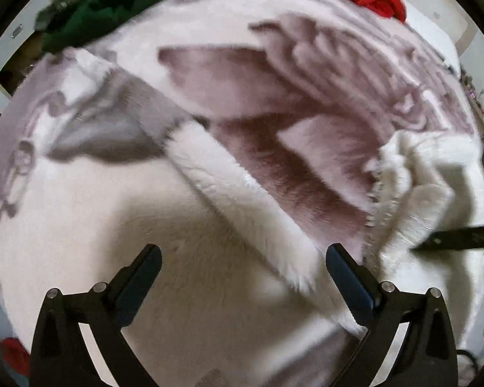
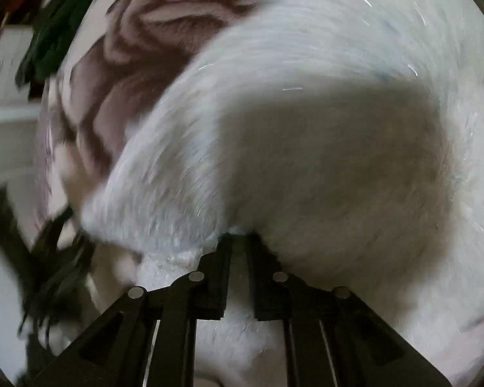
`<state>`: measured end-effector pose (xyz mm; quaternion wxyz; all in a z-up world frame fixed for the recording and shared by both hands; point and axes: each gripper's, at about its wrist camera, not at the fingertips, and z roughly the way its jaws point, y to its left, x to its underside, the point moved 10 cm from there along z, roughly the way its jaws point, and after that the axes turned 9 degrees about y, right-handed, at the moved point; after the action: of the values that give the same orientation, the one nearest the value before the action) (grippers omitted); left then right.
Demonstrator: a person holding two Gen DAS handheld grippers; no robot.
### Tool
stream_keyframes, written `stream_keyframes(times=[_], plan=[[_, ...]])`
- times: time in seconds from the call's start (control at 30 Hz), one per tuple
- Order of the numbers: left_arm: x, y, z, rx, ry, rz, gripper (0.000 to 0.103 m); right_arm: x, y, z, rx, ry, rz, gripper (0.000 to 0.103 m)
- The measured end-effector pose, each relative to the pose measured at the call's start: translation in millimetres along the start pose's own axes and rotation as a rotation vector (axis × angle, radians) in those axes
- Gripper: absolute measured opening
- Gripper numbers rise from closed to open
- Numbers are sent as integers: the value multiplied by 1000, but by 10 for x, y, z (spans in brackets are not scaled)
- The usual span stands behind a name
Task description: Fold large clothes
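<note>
A fluffy white fleece garment is clamped by the right hand-held gripper, low centre of frame. The left hand-held gripper is held spread and empty above the garment's lower middle, its bunched edge lying to the right.

The big fluffy blanket lies flat and low between the left gripper fingers. At 2 o'clock a bunched white fold rises, blocking the way. The right gripper is pressed into fluff all around.

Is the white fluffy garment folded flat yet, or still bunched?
Still bunched. The white fluffy garment has a crumpled edge pinched in the right gripper; the left gripper hovers open above it.
</note>
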<state>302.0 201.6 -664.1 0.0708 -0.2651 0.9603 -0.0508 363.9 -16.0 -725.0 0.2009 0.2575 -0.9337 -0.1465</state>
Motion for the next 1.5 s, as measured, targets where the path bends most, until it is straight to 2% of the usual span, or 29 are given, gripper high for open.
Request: stream_keyframes(times=[0.1, 0.2, 0.23, 0.27, 0.3, 0.33, 0.43, 0.5, 0.57, 0.6, 0.63, 0.67, 0.7, 0.73, 0.77, 0.83, 0.9, 0.97, 1.03, 1.13, 1.17, 1.2, 1.23, 1.27, 1.3, 1.37, 1.5], plan=[[200, -84, -462, 26, -12, 53, 103, 82, -15, -154, -18, 27, 6, 8], [578, -241, -750, 89, 21, 99, 103, 359, -186, -530, -95, 4, 24, 18], [684, -326, -735, 121, 48, 106, 103, 566, -262, -709, -150, -10, 44, 35], [845, -396, -720, 147, 85, 110, 103, 765, -326, -842, -197, -26, 57, 57], [1052, -424, -695, 170, 127, 111, 103, 980, -403, -929, -229, -39, 68, 65], [1276, -443, -653, 193, 170, 114, 103, 1257, -522, -991, -254, -45, 89, 69], [1777, -500, -453, 259, 294, 65, 103, 2073, -917, -902, -300, 6, 196, 69], [2104, -556, -335, 306, 361, 26, 103, 2603, -1098, -571, -313, 63, 281, 69], [2294, -659, -294, 344, 380, 24, 102, 3097, -1265, -228, -329, 131, 365, 69], [2347, -713, -284, 346, 374, 36, 92, 3289, -1309, -80, -347, 152, 401, 69], [2380, -764, -262, 338, 366, 54, 69, 3490, -1343, 92, -382, 163, 445, 69], [2413, -828, -202, 331, 374, 77, 53, 3536, -1349, 232, -417, 161, 467, 67], [2458, -838, -154, 302, 388, 89, 19, 3580, -1366, 325, -435, 156, 479, 62], [2490, -790, -97, 265, 379, 96, 17, 3619, -1353, 414, -450, 149, 491, 39], [2474, -770, -76, 266, 365, 102, 17, 3658, -1332, 481, -472, 141, 511, 16], [2545, -659, 59, 259, 388, 98, 18, 3703, -1322, 502, -492, 87, 564, 14], [2575, -606, 102, 282, 395, 83, 21, 3711, -1306, 541, -458, 55, 570, 13], [2563, -616, 53, 301, 404, 82, 21, 3790, -1388, 708, -384, 82, 576, 10], [2524, -631, -83, 364, 427, 52, 24, 3870, -1429, 840, -330, 142, 546, 10], [2489, -560, -237, 469, 441, -20, 30, 3880, -1373, 767, -419, 160, 535, 12], [2482, -538, -250, 495, 437, -35, 45, 3895, -1383, 680, -462, 143, 529, 23], [2479, -507, -245, 524, 431, -60, 54, 3950, -1487, 572, -492, 114, 521, 34], [2487, -483, -214, 548, 428, -86, 63, 3953, -1532, 501, -517, 83, 511, 60], [2508, -479, -172, 577, 434, -98, 63, 3949, -1558, 460, -548, 58, 497, 76], [2538, -544, -102, 628, 456, -110, 63, 3893, -1555, 463, -576, 48, 485, 77], [2621, -686, 56, 658, 502, -105, 66, 3802, -1523, 549, -651, 51, 450, 77], [2668, -835, 259, 523, 469, -11, 67, 3552, -1441, 853, -703, 74, 430, 80]])
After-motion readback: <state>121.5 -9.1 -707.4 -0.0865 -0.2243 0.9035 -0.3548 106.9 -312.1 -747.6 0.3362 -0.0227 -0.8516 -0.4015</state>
